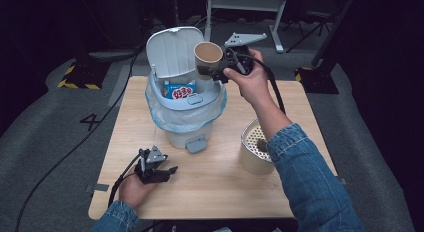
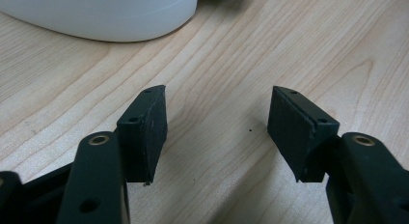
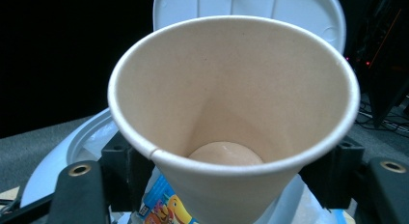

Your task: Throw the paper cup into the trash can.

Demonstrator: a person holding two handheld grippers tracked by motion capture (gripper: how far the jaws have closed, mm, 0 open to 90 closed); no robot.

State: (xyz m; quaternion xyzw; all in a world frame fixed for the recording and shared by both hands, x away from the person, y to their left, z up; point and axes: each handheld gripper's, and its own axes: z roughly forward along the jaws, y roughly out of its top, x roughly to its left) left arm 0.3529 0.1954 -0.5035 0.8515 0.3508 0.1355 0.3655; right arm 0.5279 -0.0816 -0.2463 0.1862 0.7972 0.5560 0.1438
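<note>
Two grippers in play, one doing the work. My right gripper (image 1: 212, 72) has its jaws pinched on the wall of a paper cup (image 1: 208, 53), held mouth-up over the open pedal bin (image 1: 186, 109), whose lid (image 1: 172, 49) stands tipped back behind it. In the right gripper view the cup (image 3: 231, 113) looks empty and the pads press its sides well below the rim. A blue snack packet (image 1: 180, 91) already lies inside the bin's bag liner (image 1: 175, 117). My left gripper (image 1: 157, 171) rests low on the wooden table (image 1: 225, 187) in front of the bin, jaws spread apart and holding nothing; the left gripper view confirms bare wood between the pads (image 2: 147, 132). A perforated metal canister (image 1: 254, 149) stands at the right, near my sleeve. I judge the step as dropping the cup in. To do it well: carry the cup fully inside the rim before parting the jaws, keep clear of the raised lid so it does not fall shut, and release low so the light cup does not bounce off the liner's edge.
</note>
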